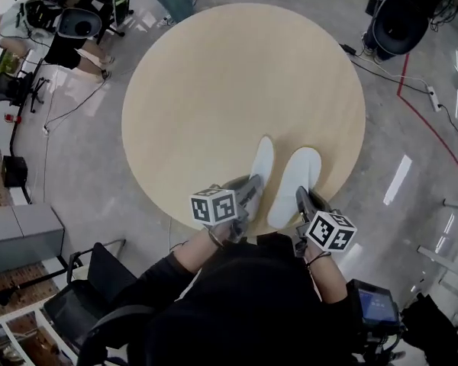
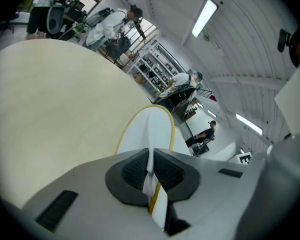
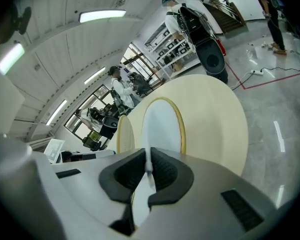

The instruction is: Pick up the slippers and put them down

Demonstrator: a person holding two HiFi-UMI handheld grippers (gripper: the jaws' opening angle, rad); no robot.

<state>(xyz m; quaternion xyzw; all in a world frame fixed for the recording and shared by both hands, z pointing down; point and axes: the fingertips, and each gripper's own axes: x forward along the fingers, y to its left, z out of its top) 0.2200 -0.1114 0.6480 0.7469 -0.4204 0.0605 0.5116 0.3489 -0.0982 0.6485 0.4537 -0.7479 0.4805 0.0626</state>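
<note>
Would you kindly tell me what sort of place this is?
Probably an open office or lab workspace: office chairs, a power strip on the polished floor, and stocked shelves surround the round table.

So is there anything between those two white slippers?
No. In the head view, only a narrow strip of bare table shows between the left slipper and the right slipper.
</note>
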